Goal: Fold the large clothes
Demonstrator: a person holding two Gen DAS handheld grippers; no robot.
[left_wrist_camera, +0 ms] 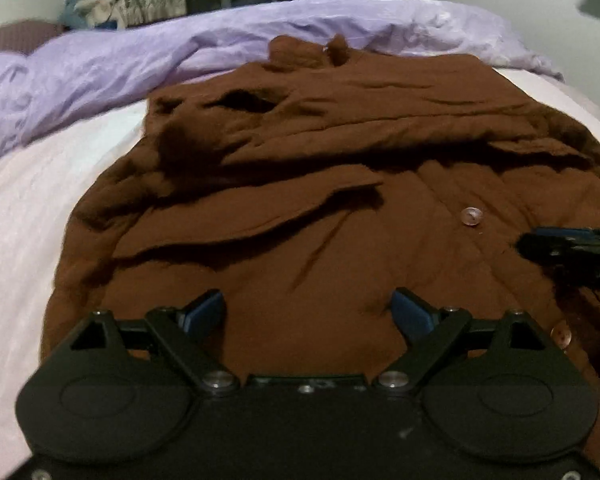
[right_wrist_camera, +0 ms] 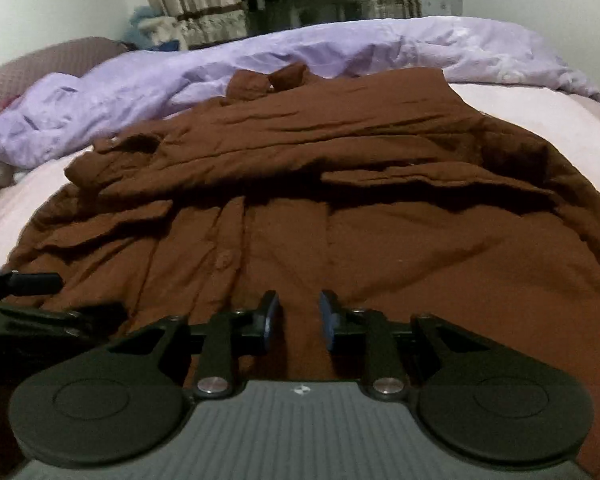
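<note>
Pointing down at a slant, the left gripper (left_wrist_camera: 306, 310) hangs over the near part of a brown button-front coat (left_wrist_camera: 340, 200), jaws spread wide with nothing between them. The right gripper (right_wrist_camera: 299, 314) tilts down likewise over the coat's near edge, jaws drawn close with a narrow strip of brown cloth in the gap; whether the pads pinch it cannot be told. The coat lies on a pale sheet (left_wrist_camera: 28, 208), one sleeve (right_wrist_camera: 260, 140) folded across its chest, collar toward a lilac duvet (left_wrist_camera: 140, 56). Near hem hidden beneath both grippers. Both views are blurred.
</note>
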